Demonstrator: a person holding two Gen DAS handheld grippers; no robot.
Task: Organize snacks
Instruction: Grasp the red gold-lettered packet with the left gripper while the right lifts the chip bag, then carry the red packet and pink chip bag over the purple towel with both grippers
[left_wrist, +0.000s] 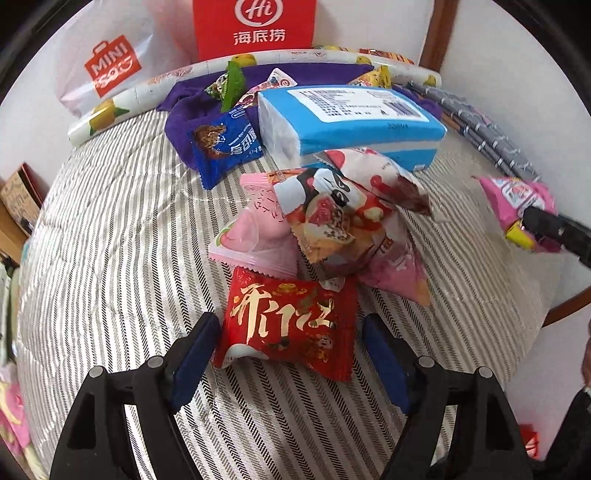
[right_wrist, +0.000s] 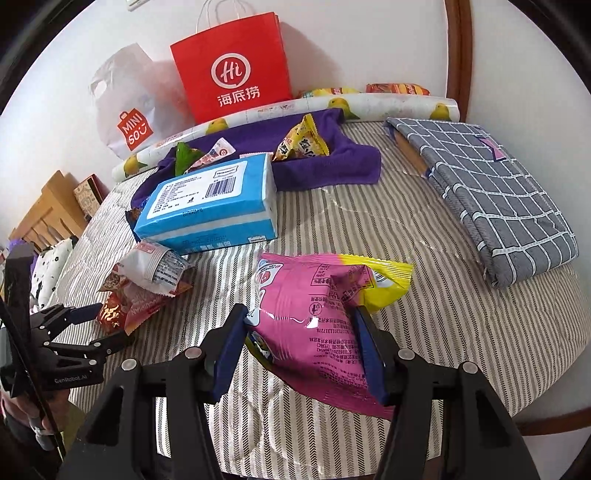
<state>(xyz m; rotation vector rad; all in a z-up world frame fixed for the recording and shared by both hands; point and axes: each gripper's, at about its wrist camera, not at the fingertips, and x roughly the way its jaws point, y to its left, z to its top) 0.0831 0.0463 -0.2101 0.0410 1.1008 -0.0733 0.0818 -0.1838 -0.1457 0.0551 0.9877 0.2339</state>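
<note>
My left gripper (left_wrist: 290, 334) is open, its jaws on either side of a red snack packet with gold characters (left_wrist: 288, 325) lying on the striped table. Behind it a pile of snack packets (left_wrist: 317, 218) holds pink, panda-print and white ones. My right gripper (right_wrist: 299, 328) is shut on a pink and yellow snack bag (right_wrist: 317, 314), held just above the table; it also shows at the right in the left wrist view (left_wrist: 517, 203). A blue snack packet (left_wrist: 225, 144) lies by the tissue pack. A yellow snack (right_wrist: 303, 144) sits on the purple cloth (right_wrist: 325, 162).
A blue tissue pack (right_wrist: 210, 206) lies mid-table. A red paper bag (right_wrist: 232, 70), a white Miniso bag (right_wrist: 129, 110) and a lemon-print roll (right_wrist: 369, 103) line the back wall. A folded grey checked cloth (right_wrist: 498, 199) lies at the right. The striped tablecloth (left_wrist: 110, 240) covers the round table.
</note>
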